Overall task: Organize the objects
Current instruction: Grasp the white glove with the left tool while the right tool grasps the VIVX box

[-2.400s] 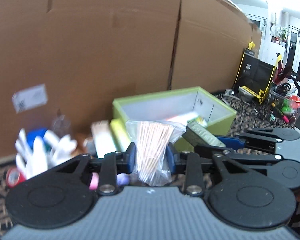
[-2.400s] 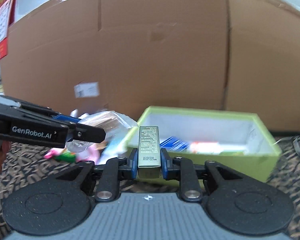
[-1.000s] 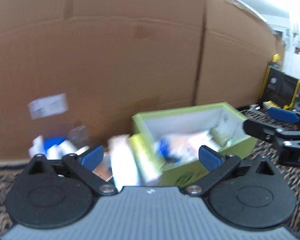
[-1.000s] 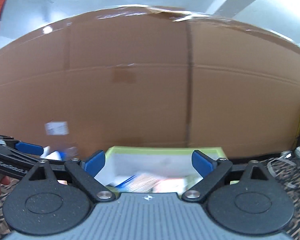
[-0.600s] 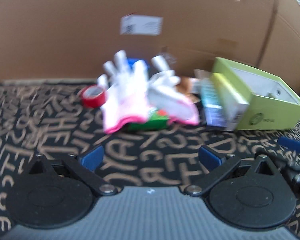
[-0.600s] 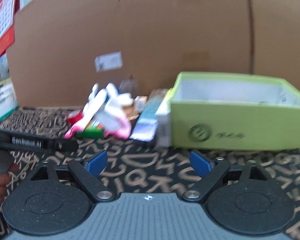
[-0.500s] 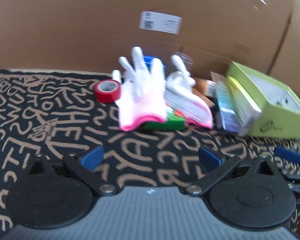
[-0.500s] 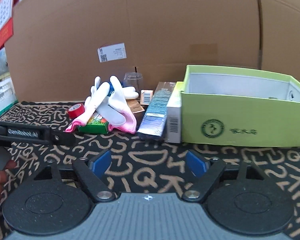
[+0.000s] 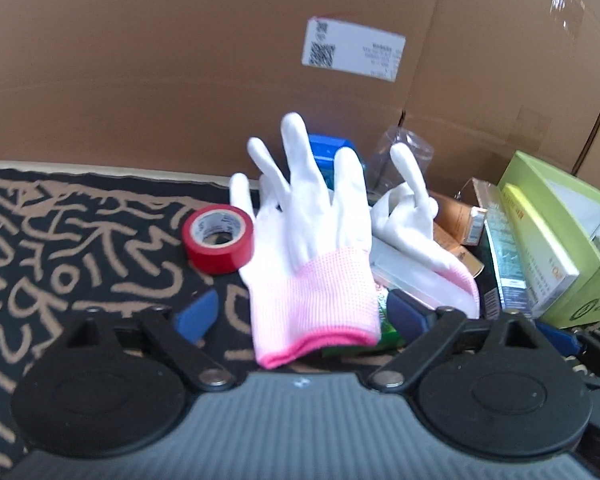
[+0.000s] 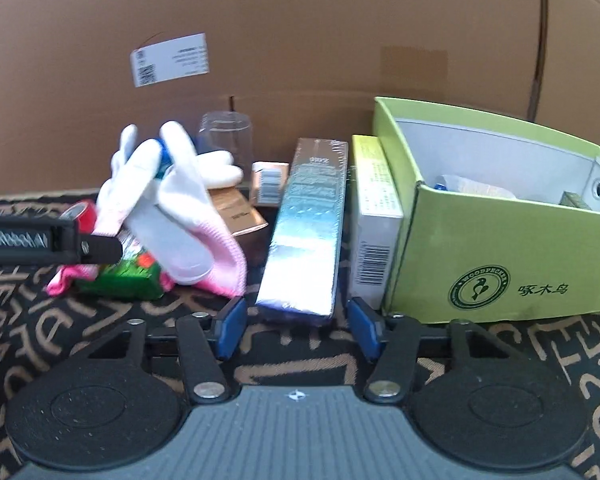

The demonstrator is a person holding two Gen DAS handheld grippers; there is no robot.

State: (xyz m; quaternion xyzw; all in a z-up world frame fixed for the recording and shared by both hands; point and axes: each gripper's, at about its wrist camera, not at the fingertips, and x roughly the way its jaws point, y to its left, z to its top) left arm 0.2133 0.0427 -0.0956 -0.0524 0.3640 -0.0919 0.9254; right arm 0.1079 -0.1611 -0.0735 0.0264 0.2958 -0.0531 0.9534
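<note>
Both sets of fingers closing but touching nothing: I've got left gripper (image 9: 302, 312) straddling the pink-cuffed glove (image 9: 312, 256), right gripper (image 10: 296, 328) straddling the shiny long box (image 10: 306, 236) beside the green box (image 10: 512, 264).

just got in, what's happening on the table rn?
A person with a handheld gripper in each hand is sorting clutter into the green box, which already holds a few items. The left gripper is closing around the cuff of a white-and-pink glove, pads not yet on it. The right gripper is closing toward the near end of a long shiny box, nothing gripped yet. Red tape sits loose.
</note>
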